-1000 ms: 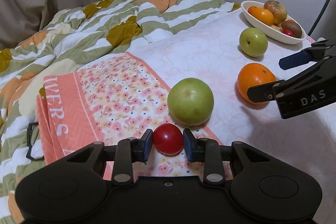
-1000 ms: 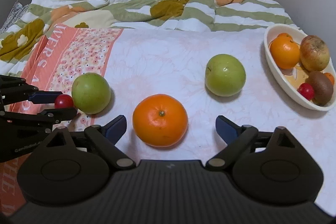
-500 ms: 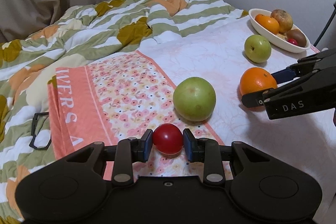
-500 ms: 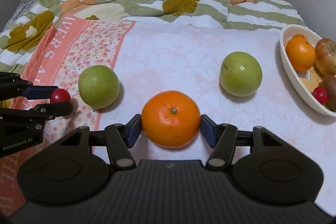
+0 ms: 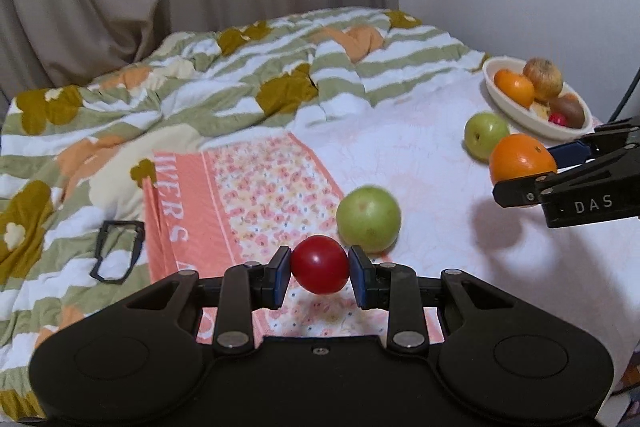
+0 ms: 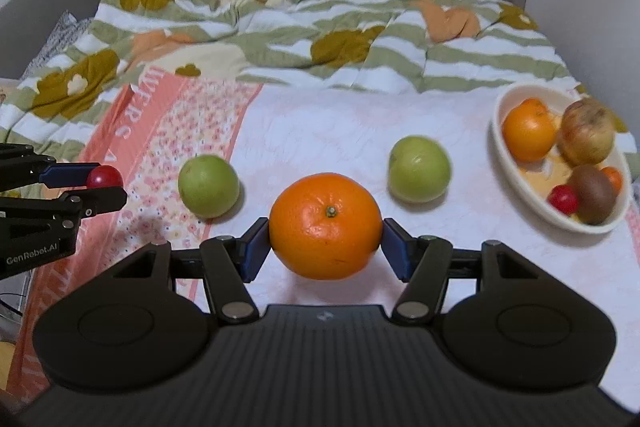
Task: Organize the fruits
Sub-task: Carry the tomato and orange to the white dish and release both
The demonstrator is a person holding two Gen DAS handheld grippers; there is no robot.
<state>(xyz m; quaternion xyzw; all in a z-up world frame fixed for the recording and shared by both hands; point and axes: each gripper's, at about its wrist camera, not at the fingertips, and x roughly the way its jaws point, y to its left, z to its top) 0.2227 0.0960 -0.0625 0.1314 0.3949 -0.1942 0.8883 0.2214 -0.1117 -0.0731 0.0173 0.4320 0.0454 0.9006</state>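
The left claw point(image 5: 320, 269) grips a small round red tomato point(image 5: 319, 264) at bottom centre of the left wrist view, and the right claw point(image 6: 325, 245) grips a round orange point(image 6: 325, 225), its stem dimple facing up toward the camera, at centre of the right wrist view. A second ago the right claw stood wide around the orange on the bed; its jaws have just been closing and now press it, and both fruits hang clear of the white sheet point(image 6: 320, 131). 2 green apples point(image 6: 208, 185) point(image 6: 419, 168) lie on the bed between the claws and the white oval bowl point(image 6: 516, 163) of fruit at right.
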